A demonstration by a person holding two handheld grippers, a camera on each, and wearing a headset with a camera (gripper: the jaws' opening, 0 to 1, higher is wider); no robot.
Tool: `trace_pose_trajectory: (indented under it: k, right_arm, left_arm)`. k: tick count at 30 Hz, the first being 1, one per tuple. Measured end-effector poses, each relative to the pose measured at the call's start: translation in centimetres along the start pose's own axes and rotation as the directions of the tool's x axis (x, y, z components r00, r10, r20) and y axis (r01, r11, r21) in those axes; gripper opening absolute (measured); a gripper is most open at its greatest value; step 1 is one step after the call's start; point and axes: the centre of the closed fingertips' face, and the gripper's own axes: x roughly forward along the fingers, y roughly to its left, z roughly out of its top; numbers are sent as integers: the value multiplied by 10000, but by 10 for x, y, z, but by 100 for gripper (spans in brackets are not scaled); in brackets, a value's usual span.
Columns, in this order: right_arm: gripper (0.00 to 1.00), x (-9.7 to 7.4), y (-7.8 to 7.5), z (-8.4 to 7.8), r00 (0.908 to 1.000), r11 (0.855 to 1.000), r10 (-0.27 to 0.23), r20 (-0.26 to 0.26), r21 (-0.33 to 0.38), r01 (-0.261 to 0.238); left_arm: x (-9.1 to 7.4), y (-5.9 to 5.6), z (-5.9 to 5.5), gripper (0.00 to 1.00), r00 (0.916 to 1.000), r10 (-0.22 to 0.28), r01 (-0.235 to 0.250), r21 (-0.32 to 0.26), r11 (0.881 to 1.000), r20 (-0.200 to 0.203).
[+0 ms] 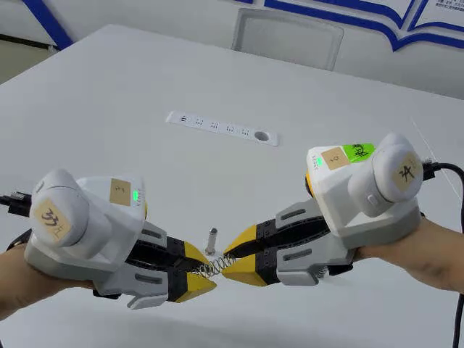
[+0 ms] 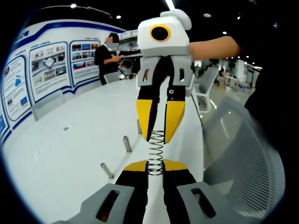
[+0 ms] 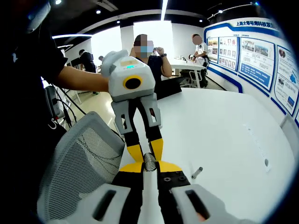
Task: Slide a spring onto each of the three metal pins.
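Low in the head view, the left tongs (image 1: 205, 274) and the right tongs (image 1: 229, 262) point at each other, almost tip to tip, over the white tabletop (image 1: 109, 109). A spring (image 1: 212, 267) runs across the small gap between them, and each pair of tongs is closed on one end of it. Just behind the spring, one metal pin (image 1: 212, 240) stands upright on the tabletop. Higher in the frame, near the middle, lies a white power strip (image 1: 221, 127).
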Motion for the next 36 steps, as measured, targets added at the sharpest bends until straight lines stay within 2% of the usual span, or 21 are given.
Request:
trace_pose_trajectory:
  k: [2,7,9,12,18,23,24,25,28,31,33,36]
  right_arm:
    - [11,1,-1,1,10000,10000,-38,36,-5,38]
    - [11,2,-2,12,9978,9981,-24,656,608,-16]
    - [11,3,-2,15,9971,9975,-48,759,708,-6]
    - [11,7,-2,22,9955,9985,-81,944,544,30]
    - [10,14,-1,28,9949,9987,-3,1004,512,-49]
    - [10,15,-2,28,9952,9993,-169,962,355,135]
    - [10,15,-2,28,9953,9994,-208,951,295,181]
    - [10,15,-2,29,9952,9994,-243,944,286,217]
    - [10,14,-5,30,9944,9989,-365,992,329,334]
    - [10,10,-10,33,9925,9981,-500,1114,407,457]
    - [10,7,-13,35,9913,9976,-565,1187,468,513]
    - [10,3,-20,37,9889,9962,-769,1272,493,712]
  left_arm:
    - [0,2,-1,10,10000,57,-57,-33,10000,-12]
    - [0,2,1,10,9998,83,-80,-189,9998,158]
    - [0,3,2,10,9997,110,-105,-233,9997,200]
    - [-1,4,4,10,9994,100,-88,-350,9993,343]
    - [-3,5,3,10,9995,138,-129,-308,9994,291]
    - [-5,6,2,10,9993,243,-230,-430,9988,297]
    - [-5,7,2,11,9993,243,-228,-515,9984,283]
    - [-5,6,2,11,9995,138,-112,-883,9960,286]
    - [-6,10,4,12,9992,234,-198,-1056,9942,333]
    - [-9,14,6,19,9981,442,-390,-1179,9923,424]
    - [-11,16,3,26,9984,524,-493,-1218,9913,227]
    - [-14,20,1,36,9973,709,-683,-1231,9900,172]
